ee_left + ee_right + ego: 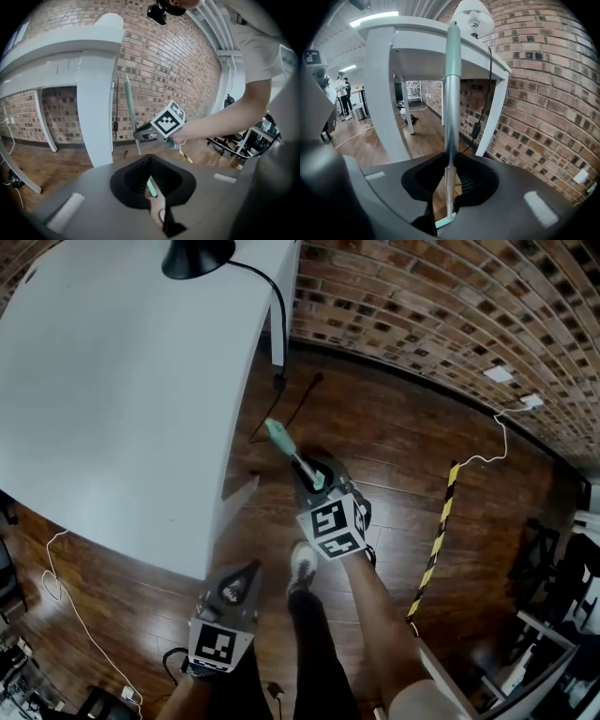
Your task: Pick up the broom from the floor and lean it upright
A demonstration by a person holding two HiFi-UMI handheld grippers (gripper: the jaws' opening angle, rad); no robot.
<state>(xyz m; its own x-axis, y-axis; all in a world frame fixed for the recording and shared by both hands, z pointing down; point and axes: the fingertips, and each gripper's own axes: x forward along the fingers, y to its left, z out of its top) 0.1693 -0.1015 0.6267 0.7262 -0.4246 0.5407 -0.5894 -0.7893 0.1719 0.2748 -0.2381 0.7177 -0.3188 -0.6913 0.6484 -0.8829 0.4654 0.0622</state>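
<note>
While my right gripper (450, 187) grasps the broom (452, 93) by its handle, nearly upright beside the white table (112, 381), my left gripper (154, 197), nearer left, is slightly released, holding nothing.

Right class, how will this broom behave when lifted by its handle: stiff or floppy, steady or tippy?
Probably stiff: the broom runs straight through the right gripper. Likely apt to swing or tip, since a long stretch stands above the grip. Its smooth shaft may twist in that hold.
</note>
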